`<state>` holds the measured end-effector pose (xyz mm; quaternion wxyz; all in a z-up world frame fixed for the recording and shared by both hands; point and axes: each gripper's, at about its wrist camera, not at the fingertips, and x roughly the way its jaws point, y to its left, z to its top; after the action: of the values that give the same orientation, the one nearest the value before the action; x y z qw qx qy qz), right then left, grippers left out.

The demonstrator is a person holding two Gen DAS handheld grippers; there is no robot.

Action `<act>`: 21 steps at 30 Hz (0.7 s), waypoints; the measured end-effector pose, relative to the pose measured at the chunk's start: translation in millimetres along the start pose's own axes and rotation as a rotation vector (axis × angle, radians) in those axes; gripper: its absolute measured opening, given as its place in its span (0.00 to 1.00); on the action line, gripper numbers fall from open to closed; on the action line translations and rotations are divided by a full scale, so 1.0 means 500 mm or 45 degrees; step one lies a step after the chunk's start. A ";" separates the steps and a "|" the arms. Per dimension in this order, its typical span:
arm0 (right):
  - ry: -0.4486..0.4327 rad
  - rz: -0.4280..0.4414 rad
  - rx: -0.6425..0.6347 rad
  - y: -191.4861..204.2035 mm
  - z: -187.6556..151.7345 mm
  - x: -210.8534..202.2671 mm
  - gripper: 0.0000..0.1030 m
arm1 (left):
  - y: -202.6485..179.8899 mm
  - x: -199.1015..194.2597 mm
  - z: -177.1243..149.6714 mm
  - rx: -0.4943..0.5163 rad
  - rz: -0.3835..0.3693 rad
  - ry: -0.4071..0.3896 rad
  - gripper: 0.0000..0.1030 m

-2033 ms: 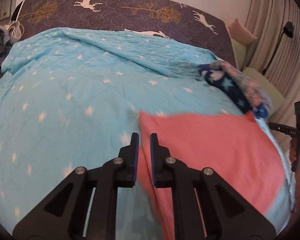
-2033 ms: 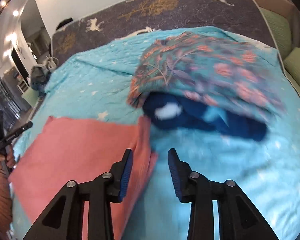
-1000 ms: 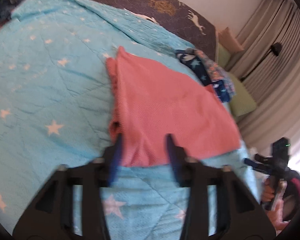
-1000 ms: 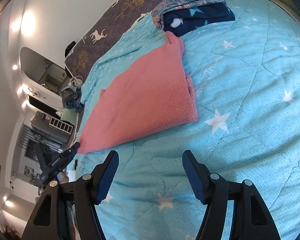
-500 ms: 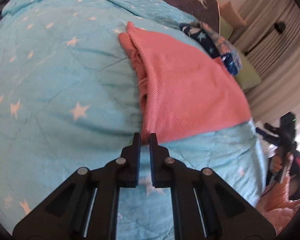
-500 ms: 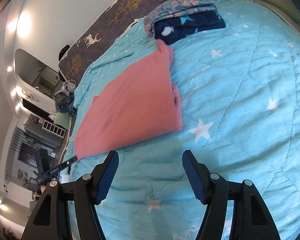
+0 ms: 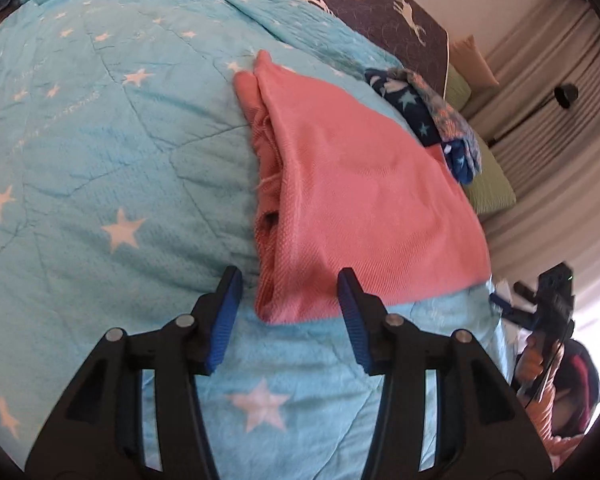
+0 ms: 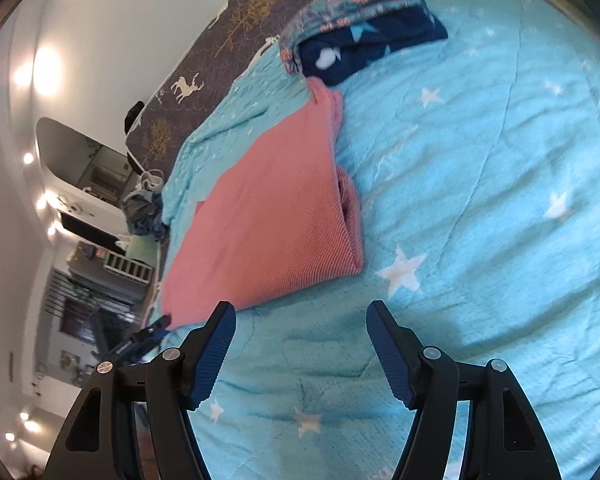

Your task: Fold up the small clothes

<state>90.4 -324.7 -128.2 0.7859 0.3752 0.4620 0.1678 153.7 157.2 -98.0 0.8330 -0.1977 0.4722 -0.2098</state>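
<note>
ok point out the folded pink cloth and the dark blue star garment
folded pink cloth [image 7: 364, 200], left wrist view, middle of its top layer
dark blue star garment [image 8: 376, 46], right wrist view, its blue front under the floral piece

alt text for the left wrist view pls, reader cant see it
The open left gripper hovers just short of the near corner of a folded coral-pink cloth, which lies on a turquoise star-print quilt. Behind the cloth sits a small stack of folded clothes, navy with stars and floral, and a dark deer-print headboard runs along the far edge.
</note>
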 end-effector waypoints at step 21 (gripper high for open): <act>-0.050 0.132 0.106 0.043 -0.012 -0.071 0.07 | -0.119 -0.155 -0.123 0.076 -0.005 -0.112 0.10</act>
<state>68.6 -329.2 -92.6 0.7687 0.4343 0.4331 0.1815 54.5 141.3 -41.3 0.8582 -0.1826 0.4282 -0.2164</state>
